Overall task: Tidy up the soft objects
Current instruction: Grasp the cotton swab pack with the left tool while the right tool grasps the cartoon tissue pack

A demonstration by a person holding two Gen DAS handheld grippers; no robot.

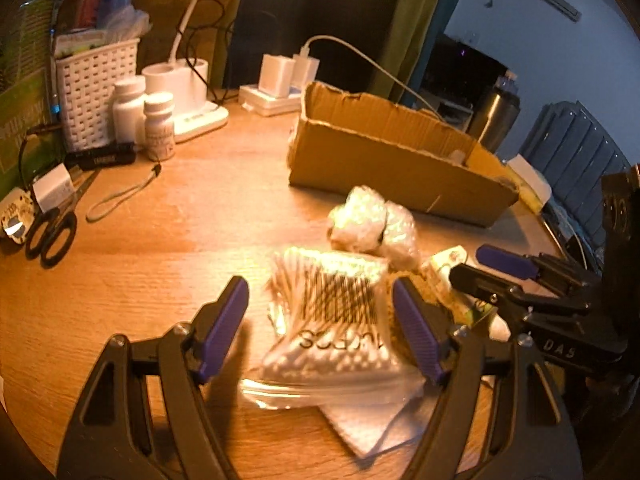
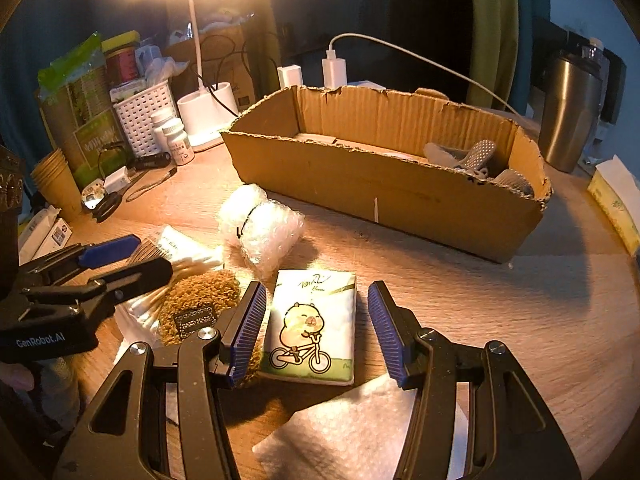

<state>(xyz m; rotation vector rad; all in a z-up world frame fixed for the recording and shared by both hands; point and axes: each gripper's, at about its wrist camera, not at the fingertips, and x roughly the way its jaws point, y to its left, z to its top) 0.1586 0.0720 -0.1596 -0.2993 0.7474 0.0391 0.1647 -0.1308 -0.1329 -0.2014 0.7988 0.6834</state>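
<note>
Lamplight fell warm on a round wooden table (image 2: 500, 320) crowded with clutter. The left gripper (image 1: 320, 328) hung with its jaws apart, one on each side of a clear bag of cotton swabs (image 1: 328, 320), the pads not pressing it. The right gripper (image 2: 316, 332) likewise stood open, its blue pads flanking a tissue pack (image 2: 312, 328) printed with a cartoon animal on a bicycle; a gap showed on both sides. Just left of the pack lay a brown fuzzy pouch (image 2: 200, 300), touching the swab bag. A roll of bubble wrap (image 2: 260, 228) sat beyond them, near a torn cardboard box (image 2: 380, 192). Inside the box, at its right end, lay grey socks (image 2: 472, 156) with dotted soles. A white paper towel (image 2: 352, 432) lay flat at the near edge, under the right gripper. Behind stood a white basket (image 1: 92, 88), pill bottles (image 1: 160, 124), scissors (image 1: 52, 236) and a steel tumbler (image 2: 568, 108).
</note>
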